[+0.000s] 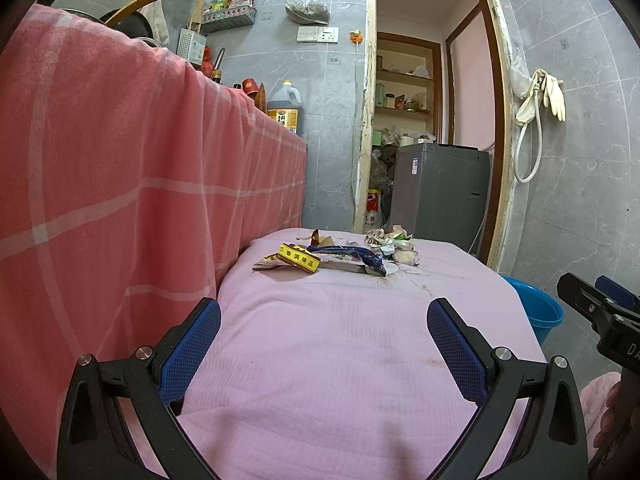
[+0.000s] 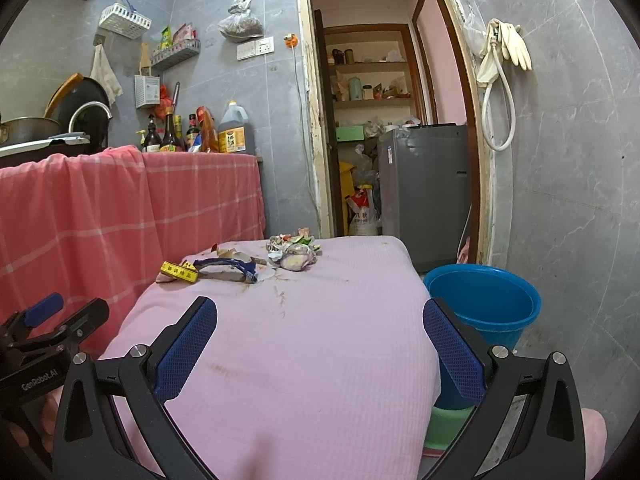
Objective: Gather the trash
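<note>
Two pairs of handheld tongs are held level and side by side, both pointing toward twelve o'clock. The left tongs (image 1: 324, 344) stand wide apart, blue-padded fingers (image 1: 192, 350) splayed at roughly ten and two o'clock, with nothing between them. The right tongs (image 2: 320, 344) are spread just as wide and equally empty, their blue pads (image 2: 454, 350) facing inward. In the left wrist view, the right tongs (image 1: 600, 304) show at three o'clock; in the right wrist view, the left tongs (image 2: 52, 320) appear at nine o'clock, a hand (image 2: 36, 424) gripping the handle below.
</note>
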### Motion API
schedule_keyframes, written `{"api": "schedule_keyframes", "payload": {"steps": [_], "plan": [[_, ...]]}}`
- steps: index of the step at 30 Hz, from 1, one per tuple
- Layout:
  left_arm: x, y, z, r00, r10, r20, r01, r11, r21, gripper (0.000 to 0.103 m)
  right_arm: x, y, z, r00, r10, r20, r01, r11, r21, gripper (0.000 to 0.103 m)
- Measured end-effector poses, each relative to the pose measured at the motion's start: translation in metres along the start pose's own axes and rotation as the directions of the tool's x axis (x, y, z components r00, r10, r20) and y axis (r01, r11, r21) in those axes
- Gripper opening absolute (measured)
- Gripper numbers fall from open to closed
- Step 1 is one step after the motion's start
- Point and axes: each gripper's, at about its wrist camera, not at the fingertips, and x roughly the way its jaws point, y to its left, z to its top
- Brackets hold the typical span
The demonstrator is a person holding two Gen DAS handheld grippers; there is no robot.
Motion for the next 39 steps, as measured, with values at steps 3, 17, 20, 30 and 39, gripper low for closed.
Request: {"api": "schedule_keyframes", "payload": {"steps": [3, 17, 20, 30, 39], "plan": [[-0.0001, 0.0010, -0.0008, 1.000, 0.000, -0.001, 0.000, 1.000, -0.001, 0.101, 0.0001, -0.0003, -0.0002, 1.000, 0.001, -0.001, -0.001, 1.000, 0.001, 0.103], [0.0010, 0.0024, -0.0022, 1.000, 0.001, -0.004, -0.001, 1.000, -0.002, 0.101, 0.0002, -0.0010, 0.0004, 1.000, 0.000, -0.002, 0.000, 1.000, 0.003, 0.103], [0.0012, 0.0027, -0.0024, 1.000, 0.000, -0.004, 0.000, 1.000, -0.003, 0.101, 0.0001, -0.0007, -0.0007, 1.000, -0.001, 0.000, 0.001, 1.000, 0.005, 0.103], [0.0015, 0.0025, -0.0032, 1.000, 0.001, -0.005, -0.001, 1.000, -0.003, 0.101, -0.0003, -0.0011, -0.0009, 1.000, -0.001, 0.001, 0.001, 1.000, 0.008, 0.103], [0.0017, 0.0024, -0.0033, 1.000, 0.000, -0.006, 0.000, 1.000, -0.005, 0.101, -0.0012, -0.0044, 0.0005, 1.000, 0.001, 0.001, -0.001, 1.000, 0.020, 0.103]]}}
